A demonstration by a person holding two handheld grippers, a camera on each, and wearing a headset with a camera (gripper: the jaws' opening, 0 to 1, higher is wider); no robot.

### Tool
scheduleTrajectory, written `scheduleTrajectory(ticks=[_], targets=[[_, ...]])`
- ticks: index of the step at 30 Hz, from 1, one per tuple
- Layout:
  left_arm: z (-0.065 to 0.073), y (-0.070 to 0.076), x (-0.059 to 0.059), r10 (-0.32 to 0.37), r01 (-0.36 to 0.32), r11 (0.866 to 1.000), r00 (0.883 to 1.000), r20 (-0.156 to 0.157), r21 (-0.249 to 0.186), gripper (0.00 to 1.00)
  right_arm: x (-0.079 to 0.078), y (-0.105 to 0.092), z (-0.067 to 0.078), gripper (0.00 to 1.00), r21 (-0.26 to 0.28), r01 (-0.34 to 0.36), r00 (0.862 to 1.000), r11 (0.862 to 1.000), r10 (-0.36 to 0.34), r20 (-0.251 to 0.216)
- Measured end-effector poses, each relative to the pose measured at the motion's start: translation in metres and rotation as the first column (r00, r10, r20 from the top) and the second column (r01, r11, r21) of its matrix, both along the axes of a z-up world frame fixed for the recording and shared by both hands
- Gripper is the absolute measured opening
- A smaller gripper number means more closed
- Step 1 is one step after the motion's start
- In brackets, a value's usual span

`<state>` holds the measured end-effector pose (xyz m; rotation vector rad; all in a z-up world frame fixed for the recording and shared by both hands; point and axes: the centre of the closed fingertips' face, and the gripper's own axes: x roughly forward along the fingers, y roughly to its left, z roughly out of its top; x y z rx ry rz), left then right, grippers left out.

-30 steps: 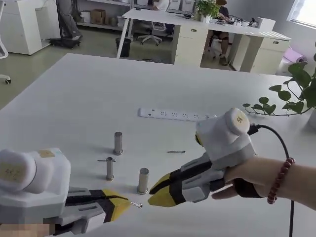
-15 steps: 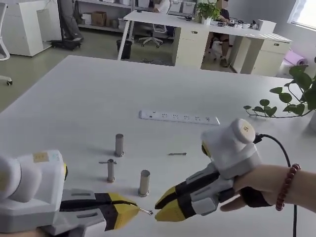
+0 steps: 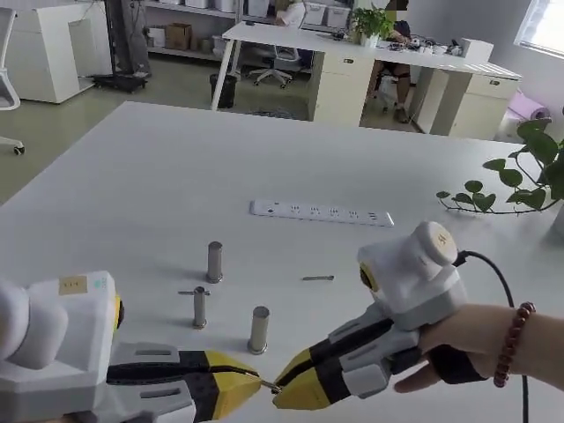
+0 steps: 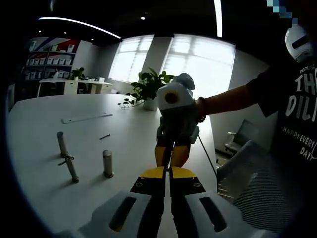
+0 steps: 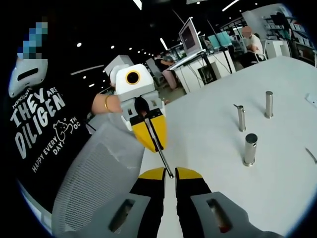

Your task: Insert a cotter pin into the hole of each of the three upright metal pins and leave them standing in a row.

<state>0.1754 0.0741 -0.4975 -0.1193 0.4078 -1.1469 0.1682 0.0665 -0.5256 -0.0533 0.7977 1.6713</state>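
Three upright metal pins stand on the white table: a far one (image 3: 214,262), a middle one (image 3: 200,307) with a cotter pin through its top, and a near one (image 3: 259,330). My left gripper (image 3: 253,386) is shut on a thin cotter pin (image 3: 267,383), which sticks out toward the right gripper (image 3: 280,393). In the right gripper view the cotter pin (image 5: 158,146) runs from the left gripper (image 5: 147,130) down between my own narrow tips (image 5: 170,173). The left gripper view has the right gripper (image 4: 172,157) nose to nose with my own tips (image 4: 169,171). Both grippers hover in front of the near pin.
A loose cotter pin (image 3: 317,278) lies right of the pins. A white power strip (image 3: 322,212) lies further back. A potted plant (image 3: 529,167) trails over the table's right edge. A cable (image 3: 493,264) runs from the right gripper. Desks and seated people are beyond the table.
The two grippers have come together near the table's front: the right gripper's tips have closed in on the free end of the cotter pin held by the left. The upright pins stand unchanged.
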Motion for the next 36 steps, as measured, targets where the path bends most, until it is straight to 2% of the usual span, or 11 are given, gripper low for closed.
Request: scheduleTrajectory(ticks=[9,11,13,17,19,22,26,31,33,34,36], targets=[[-0.001,0.001,0.001,-0.005,0.005,1.000,1.000,-0.013,-0.005,0.00,0.000,-0.001,0.002,0.00,0.000,-0.026,0.999,1.000,0.026,0.019],[-0.002,0.001,0.002,-0.004,0.004,1.000,1.000,-0.015,-0.002,0.00,0.000,-0.002,0.001,0.00,-0.006,-0.033,0.999,0.999,0.034,0.038],[-0.004,0.001,0.003,0.001,-0.001,1.000,1.000,-0.031,0.003,0.00,0.001,-0.002,-0.001,0.00,-0.021,-0.037,0.998,0.999,0.039,0.059],[-0.008,0.001,0.003,0.007,-0.006,1.000,1.000,-0.031,0.019,0.01,0.002,-0.002,-0.004,0.00,-0.065,-0.061,0.991,0.996,0.068,0.117],[-0.008,0.000,0.004,0.008,-0.008,1.000,1.000,-0.019,0.029,0.01,0.000,-0.002,-0.005,0.00,-0.084,-0.078,0.986,0.993,0.090,0.142],[-0.011,0.003,0.007,0.029,-0.028,0.999,0.999,-0.021,0.045,0.03,0.001,-0.001,-0.005,0.00,-0.102,-0.084,0.982,0.991,0.100,0.163],[-0.013,0.005,0.011,0.043,-0.043,0.997,0.999,-0.004,0.063,0.04,0.004,-0.001,-0.007,0.00,-0.120,-0.086,0.977,0.989,0.107,0.184],[-0.017,0.010,0.016,0.070,-0.071,0.994,0.998,0.009,0.087,0.06,0.015,-0.005,-0.013,0.00,-0.175,-0.076,0.963,0.982,0.118,0.242],[-0.019,0.012,0.018,0.082,-0.083,0.992,0.997,0.012,0.098,0.08,0.029,-0.007,-0.015,0.00,-0.194,-0.017,0.958,0.981,0.071,0.278],[-0.020,0.013,0.020,0.092,-0.093,0.991,0.996,0.016,0.101,0.08,0.029,-0.007,-0.014,0.00,-0.189,-0.024,0.960,0.982,0.075,0.270],[-0.021,0.017,0.026,0.131,-0.133,0.986,0.991,0.025,0.104,0.09,0.038,-0.011,-0.017,0.00,-0.210,0.007,0.954,0.978,0.056,0.293]])
